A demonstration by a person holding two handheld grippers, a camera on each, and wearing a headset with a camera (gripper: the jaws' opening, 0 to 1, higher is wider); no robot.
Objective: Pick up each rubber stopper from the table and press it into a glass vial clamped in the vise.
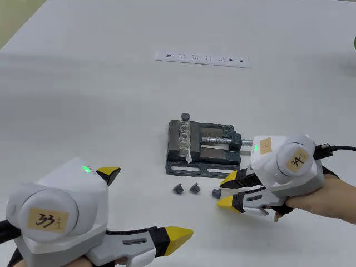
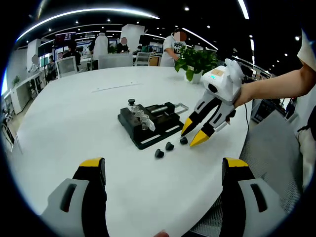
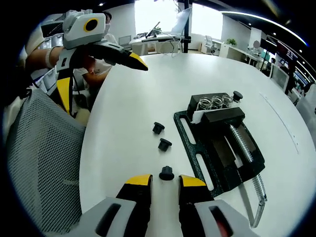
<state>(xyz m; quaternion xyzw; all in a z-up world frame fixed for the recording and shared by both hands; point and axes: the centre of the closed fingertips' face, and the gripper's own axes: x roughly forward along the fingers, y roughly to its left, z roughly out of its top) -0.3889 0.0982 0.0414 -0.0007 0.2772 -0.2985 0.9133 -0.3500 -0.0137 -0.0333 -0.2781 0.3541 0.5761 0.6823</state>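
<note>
Right gripper view: stopper (image 3: 166, 173) just before right tool (image 3: 165, 182).

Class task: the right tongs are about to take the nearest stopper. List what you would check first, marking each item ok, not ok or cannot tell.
1. Nearest stopper lies loose on the table, just ahead of the right tongs: ok.
2. Right tongs open, gap wider than the stopper: ok.
3. Left tongs open and well away from the vise: ok.
4. Three vials in the vise unplugged; the far vial already stoppered: ok.
5. Vise grip tight enough for pressing: cannot tell.
</note>
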